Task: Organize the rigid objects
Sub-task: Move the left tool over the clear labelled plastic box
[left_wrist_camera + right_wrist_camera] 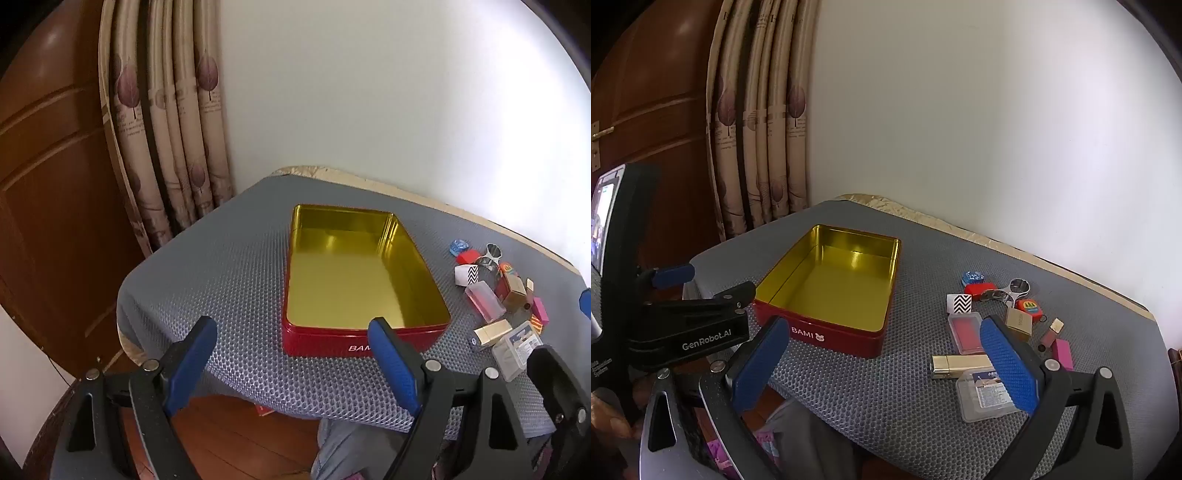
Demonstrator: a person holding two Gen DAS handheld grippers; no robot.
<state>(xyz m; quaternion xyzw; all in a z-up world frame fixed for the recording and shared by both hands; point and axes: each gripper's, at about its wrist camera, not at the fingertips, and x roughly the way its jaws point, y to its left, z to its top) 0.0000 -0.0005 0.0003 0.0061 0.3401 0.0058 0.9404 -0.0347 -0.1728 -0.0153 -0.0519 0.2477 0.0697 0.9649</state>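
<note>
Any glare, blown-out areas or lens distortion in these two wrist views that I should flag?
Left wrist view: the white wall blows out toward the right, the tin shows bright gold reflections inside, and the table edge bows from fisheye distortion. Right wrist view: the same wall glare, a sharper glint on the tin's far inner wall, dark vignette corners; the small items stay readable.

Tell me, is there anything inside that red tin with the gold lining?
Nothing shows inside the red tin: only its bare gold floor and walls. In the left wrist view, a gripper finger covers a bit of the near rim; the right view shows that corner empty too.
</note>
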